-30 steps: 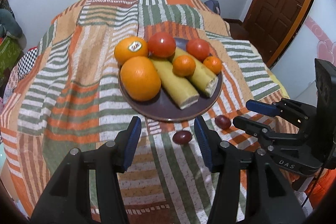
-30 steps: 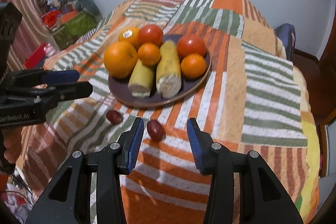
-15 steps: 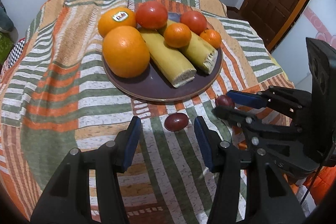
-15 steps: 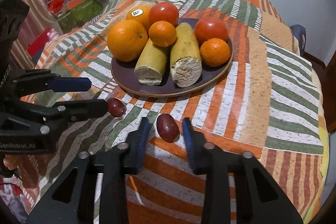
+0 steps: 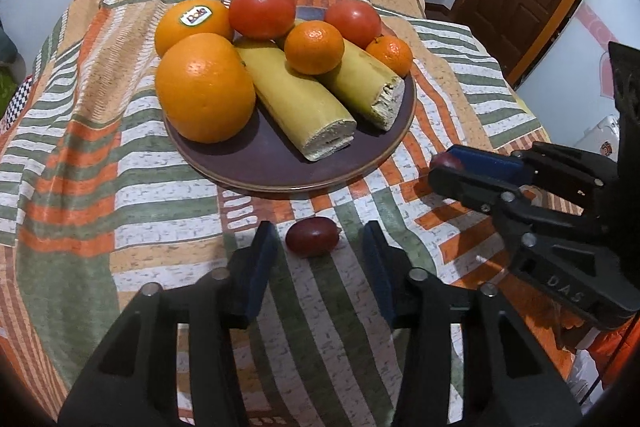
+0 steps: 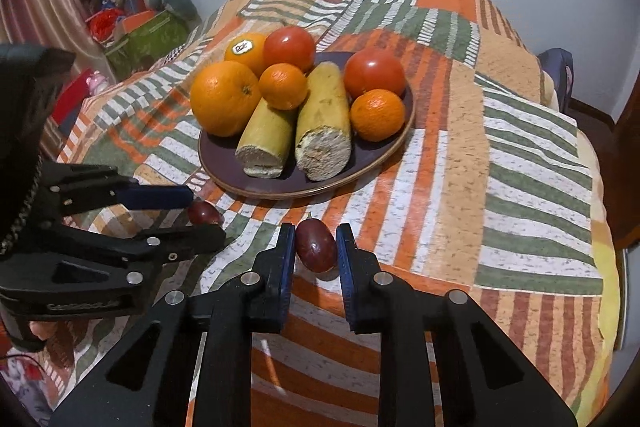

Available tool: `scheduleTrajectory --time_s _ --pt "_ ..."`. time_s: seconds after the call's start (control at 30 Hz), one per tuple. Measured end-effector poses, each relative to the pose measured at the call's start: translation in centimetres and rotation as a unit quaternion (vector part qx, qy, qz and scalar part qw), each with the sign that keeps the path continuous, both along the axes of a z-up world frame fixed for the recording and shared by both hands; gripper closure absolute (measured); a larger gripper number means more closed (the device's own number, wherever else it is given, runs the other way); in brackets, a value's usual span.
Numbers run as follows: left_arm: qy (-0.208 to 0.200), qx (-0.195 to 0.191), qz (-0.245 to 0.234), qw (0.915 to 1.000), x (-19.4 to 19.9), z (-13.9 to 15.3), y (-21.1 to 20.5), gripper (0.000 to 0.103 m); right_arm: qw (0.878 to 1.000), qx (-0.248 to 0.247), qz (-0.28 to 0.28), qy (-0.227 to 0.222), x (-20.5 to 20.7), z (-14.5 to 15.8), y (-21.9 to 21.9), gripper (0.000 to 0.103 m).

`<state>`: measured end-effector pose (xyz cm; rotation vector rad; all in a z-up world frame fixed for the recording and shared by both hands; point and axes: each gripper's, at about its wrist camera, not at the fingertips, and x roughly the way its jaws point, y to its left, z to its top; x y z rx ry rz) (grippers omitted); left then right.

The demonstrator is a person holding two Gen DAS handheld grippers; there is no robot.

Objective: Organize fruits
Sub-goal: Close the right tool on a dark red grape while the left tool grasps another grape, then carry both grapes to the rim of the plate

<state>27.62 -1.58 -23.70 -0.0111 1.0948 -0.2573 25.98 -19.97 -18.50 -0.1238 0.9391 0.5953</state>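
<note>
Our right gripper [image 6: 311, 247] jaws pinch one small dark fruit [image 6: 315, 245] mid-belly; soft, slick, so gentle. Left gripper [image 5: 316, 247] jaws have just been closing around the other dark fruit [image 5: 312, 237], not touching yet.

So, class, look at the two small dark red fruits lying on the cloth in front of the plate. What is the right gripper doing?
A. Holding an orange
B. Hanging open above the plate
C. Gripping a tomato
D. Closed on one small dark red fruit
D: in the right wrist view the right gripper has both blue pads against a small dark red fruit on the patchwork cloth.
</note>
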Motion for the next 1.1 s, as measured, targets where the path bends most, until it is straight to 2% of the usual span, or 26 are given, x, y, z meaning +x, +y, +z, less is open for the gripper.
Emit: scheduleTrajectory --time_s 0.17,0.33,0.73,1.1 --pt "-0.002 0.006 0.007 1.0000 0.1 -0.3 0.1 0.074 1.000 0.005 -0.004 -0.001 0.1 0.2 -0.1 0.084" --pt "-0.002 -0.002 0.010 0.9999 -0.1 0.0 0.5 0.074 1.000 0.008 -0.003 -0.002 0.0 0.4 0.0 0.084" --pt "-0.044 -0.006 0.031 0.9985 0.2 2.7 2.2 0.074 1.000 0.014 0.008 -0.017 0.6 1.3 1.6 0.084" --pt "-0.042 -0.012 0.039 0.9982 2.0 2.0 3.2 0.074 1.000 0.010 0.020 -0.012 1.5 0.3 3.5 0.084"
